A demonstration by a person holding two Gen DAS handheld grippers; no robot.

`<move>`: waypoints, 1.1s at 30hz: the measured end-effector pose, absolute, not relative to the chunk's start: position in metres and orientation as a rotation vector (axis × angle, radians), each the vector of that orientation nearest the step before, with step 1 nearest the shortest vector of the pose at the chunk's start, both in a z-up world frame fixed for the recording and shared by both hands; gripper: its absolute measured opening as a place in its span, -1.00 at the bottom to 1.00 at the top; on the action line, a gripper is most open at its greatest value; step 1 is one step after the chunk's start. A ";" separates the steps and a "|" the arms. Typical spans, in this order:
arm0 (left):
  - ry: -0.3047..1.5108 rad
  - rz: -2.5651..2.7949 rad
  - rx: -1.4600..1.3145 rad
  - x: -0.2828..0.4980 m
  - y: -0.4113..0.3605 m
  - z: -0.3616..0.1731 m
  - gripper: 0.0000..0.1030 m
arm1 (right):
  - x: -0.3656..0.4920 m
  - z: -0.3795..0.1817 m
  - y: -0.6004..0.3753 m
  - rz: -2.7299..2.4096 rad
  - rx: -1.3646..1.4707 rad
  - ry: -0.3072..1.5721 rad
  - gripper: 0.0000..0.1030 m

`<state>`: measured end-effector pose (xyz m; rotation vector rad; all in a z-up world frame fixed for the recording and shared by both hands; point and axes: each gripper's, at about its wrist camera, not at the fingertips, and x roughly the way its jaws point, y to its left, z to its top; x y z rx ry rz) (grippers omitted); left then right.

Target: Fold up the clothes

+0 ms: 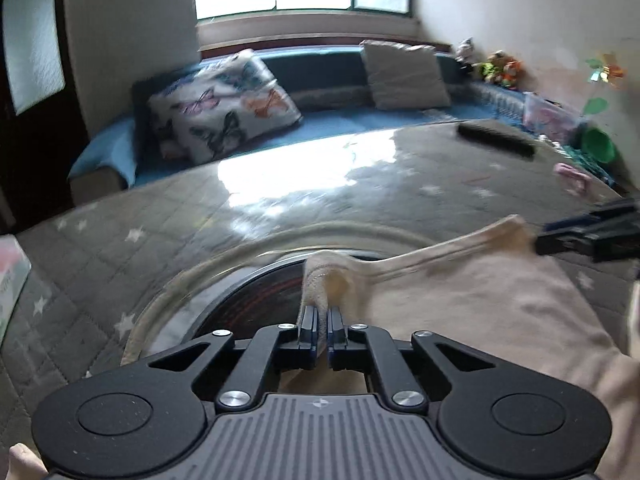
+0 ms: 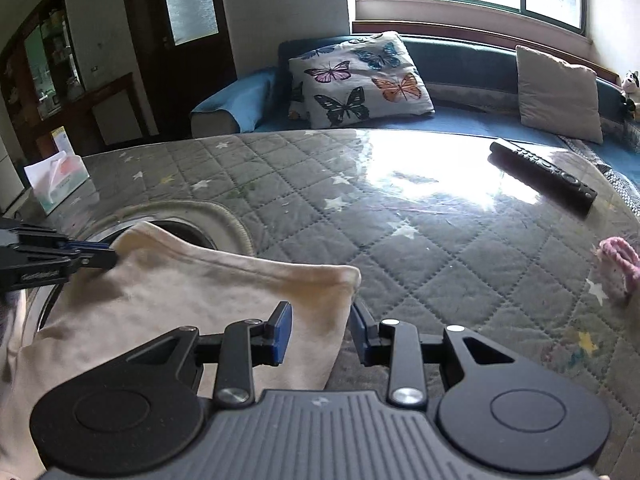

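Observation:
A cream garment [image 1: 480, 300] lies on the grey quilted table [image 1: 120, 248], its upper edge stretched between both grippers. My left gripper [image 1: 320, 316] is shut on the garment's left corner, which bunches up over the fingertips. In the right wrist view the same left gripper [image 2: 112, 257] grips that corner of the garment [image 2: 180, 300]. My right gripper [image 2: 321, 320] stands open, with the garment's right corner lying between its blue pads; the pads do not press on it. From the left wrist view, the right gripper [image 1: 538, 242] shows at the right edge, beside that corner.
A black remote [image 2: 544, 176] lies at the table's far right, and a pink knitted item [image 2: 616, 268] at the right edge. A tissue box [image 2: 60, 184] stands far left. A round rimmed opening [image 2: 224, 216] sits under the garment's left part. Behind is a blue sofa with a butterfly cushion [image 2: 360, 80].

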<state>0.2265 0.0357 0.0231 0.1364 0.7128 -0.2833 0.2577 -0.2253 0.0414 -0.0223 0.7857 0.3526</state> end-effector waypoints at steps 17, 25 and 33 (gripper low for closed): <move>0.734 -0.296 0.133 0.205 0.027 0.019 0.12 | 0.261 0.041 -0.225 0.344 -0.007 0.787 -0.37; 0.750 -0.271 0.084 0.224 0.034 0.012 -0.83 | 0.264 0.038 -0.224 0.353 0.001 0.800 -0.37; 0.716 -0.108 0.045 0.259 0.078 0.019 -0.87 | 0.277 0.031 -0.227 0.349 0.046 0.831 -0.50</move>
